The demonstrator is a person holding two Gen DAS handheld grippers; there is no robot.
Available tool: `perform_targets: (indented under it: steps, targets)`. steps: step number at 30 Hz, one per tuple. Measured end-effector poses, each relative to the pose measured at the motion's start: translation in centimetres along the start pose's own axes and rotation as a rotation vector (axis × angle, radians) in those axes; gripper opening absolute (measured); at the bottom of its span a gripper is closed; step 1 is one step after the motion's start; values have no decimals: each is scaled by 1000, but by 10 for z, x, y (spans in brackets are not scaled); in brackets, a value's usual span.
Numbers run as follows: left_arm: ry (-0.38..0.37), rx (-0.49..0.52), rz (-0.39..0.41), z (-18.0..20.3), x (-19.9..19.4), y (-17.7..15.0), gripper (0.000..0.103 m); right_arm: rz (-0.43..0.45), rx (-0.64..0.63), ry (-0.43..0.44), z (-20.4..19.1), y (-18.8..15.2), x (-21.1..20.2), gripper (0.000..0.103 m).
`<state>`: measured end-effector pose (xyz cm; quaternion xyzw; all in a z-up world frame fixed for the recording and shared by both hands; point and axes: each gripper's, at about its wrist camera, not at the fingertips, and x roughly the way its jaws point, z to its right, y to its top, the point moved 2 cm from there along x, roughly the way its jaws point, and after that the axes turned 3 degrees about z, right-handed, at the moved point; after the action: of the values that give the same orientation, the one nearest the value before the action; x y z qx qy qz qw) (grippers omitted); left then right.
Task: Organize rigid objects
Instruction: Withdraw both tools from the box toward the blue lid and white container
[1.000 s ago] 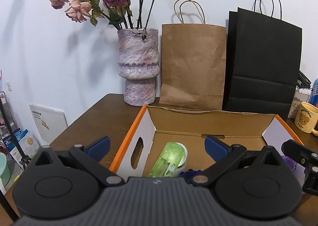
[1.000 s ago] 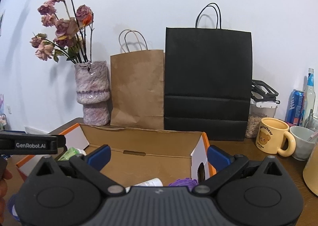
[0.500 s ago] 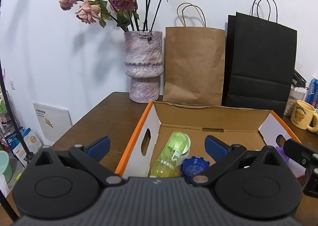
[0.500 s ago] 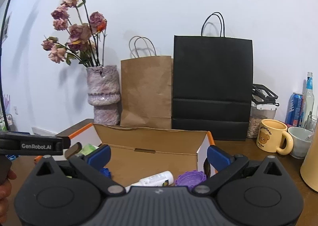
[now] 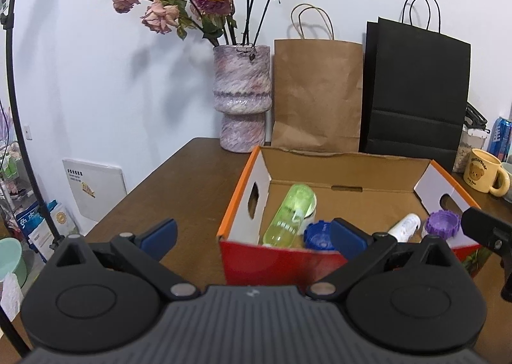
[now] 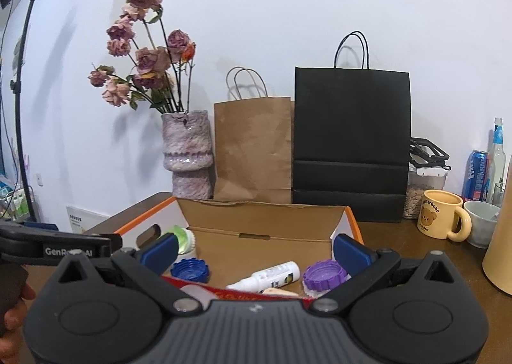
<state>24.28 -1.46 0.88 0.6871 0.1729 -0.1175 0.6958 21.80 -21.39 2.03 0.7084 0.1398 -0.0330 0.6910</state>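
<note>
An open cardboard box (image 5: 281,264) with orange edges and a red front wall stands on the brown table. In it lie a green bottle (image 5: 289,216), a blue cap (image 5: 316,234), a white bottle (image 5: 404,224) and a purple cap (image 5: 443,223). My left gripper (image 5: 252,236) is open and empty, just short of the box's front left corner. The right wrist view shows the same box (image 6: 262,216) with the blue cap (image 6: 189,269), white bottle (image 6: 268,276), purple cap (image 6: 324,275) and green bottle (image 6: 179,237). My right gripper (image 6: 255,252) is open and empty before the front wall.
Behind the box stand a vase of dried roses (image 5: 241,98), a brown paper bag (image 5: 316,95) and a black paper bag (image 5: 416,92). A yellow mug (image 6: 443,218), a white cup (image 6: 481,228), a can (image 6: 478,175) and a jar (image 6: 424,191) crowd the right side. A light stand (image 5: 19,108) rises at left.
Both grippers have drawn back from the box and both stay open. The red front wall and more of the box's contents now show.
</note>
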Motion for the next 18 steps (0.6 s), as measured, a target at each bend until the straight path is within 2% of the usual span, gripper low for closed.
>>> perform_targets:
  steps: [18]
  targets:
    - [5, 2, -63, -42, -29, -35, 103, -59, -32, 28, -37, -27, -33, 103]
